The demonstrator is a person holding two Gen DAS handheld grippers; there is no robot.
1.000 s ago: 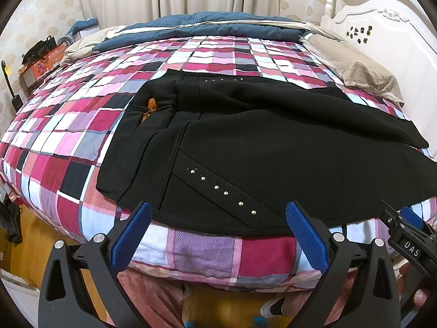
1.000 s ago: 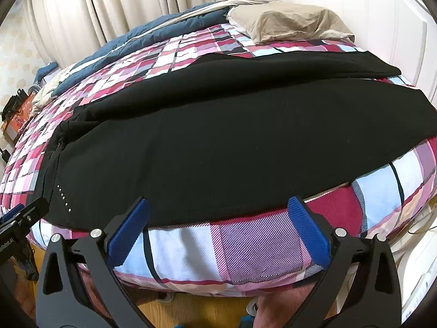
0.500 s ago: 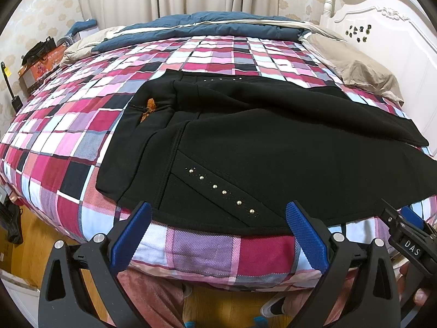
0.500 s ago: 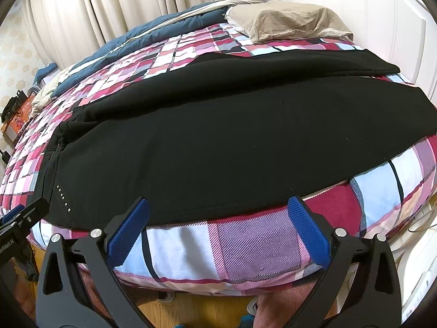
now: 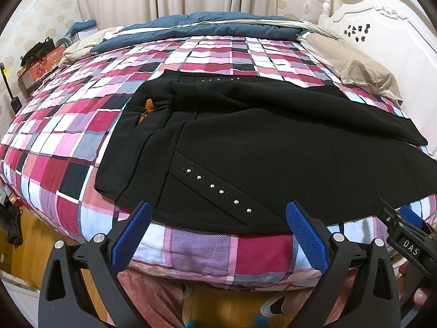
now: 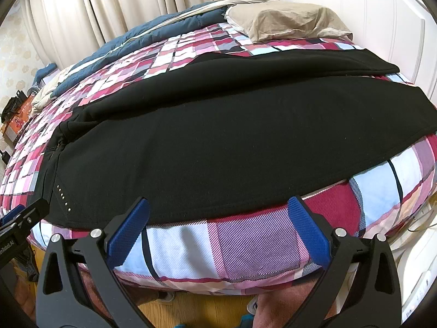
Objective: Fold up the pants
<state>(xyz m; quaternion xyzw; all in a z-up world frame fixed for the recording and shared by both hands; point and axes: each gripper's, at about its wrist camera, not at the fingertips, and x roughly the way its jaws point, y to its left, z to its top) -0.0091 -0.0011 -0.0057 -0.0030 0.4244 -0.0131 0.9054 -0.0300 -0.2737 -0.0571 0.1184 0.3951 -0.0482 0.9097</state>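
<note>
White letters "DAS" stand on the right gripper [image 5: 409, 243] body at the near right of the left wrist view, and the partly cut-off "Robot.AI" stands on the left gripper [image 6: 11, 242] body at the near left of the right wrist view.

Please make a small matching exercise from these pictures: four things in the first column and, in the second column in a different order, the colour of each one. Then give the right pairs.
Column 1:
1. pants
2. pillow
3. folded quilt at the far side of the bed
4. headboard

Column 2:
a. white
b. dark blue
c. black
d. beige

Right pairs: 1-c, 2-d, 3-b, 4-a.
</note>
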